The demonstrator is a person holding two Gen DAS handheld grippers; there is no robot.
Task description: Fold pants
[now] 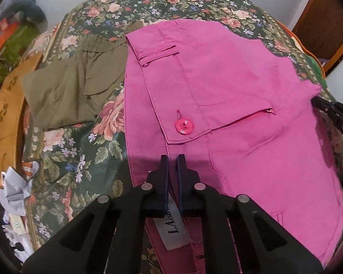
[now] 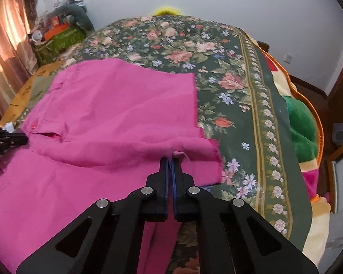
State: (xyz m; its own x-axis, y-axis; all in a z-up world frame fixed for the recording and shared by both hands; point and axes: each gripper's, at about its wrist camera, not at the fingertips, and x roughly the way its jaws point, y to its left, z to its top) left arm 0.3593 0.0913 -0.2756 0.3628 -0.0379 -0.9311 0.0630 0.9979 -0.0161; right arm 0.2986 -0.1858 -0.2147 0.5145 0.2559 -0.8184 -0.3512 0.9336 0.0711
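Pink pants (image 1: 228,91) lie on a floral bedspread (image 1: 84,155), back side up, with a pink button (image 1: 184,125) and a slit pocket showing. My left gripper (image 1: 172,157) is shut on the pants' waistband near a white label (image 1: 171,230). In the right wrist view the pants (image 2: 103,114) spread to the left, with a fold over the crotch. My right gripper (image 2: 170,159) is shut on the pants' fabric at the crotch edge. The right gripper also shows at the right edge of the left wrist view (image 1: 331,111), and the left gripper at the left edge of the right wrist view (image 2: 9,140).
Folded olive-green pants (image 1: 73,86) lie on the bedspread to the left of the pink ones. A cardboard box (image 1: 6,118) and crumpled paper (image 1: 16,196) sit off the bed's left side. A bright blanket (image 2: 301,123) hangs off the bed's right edge. Clutter stands by the curtain (image 2: 57,34).
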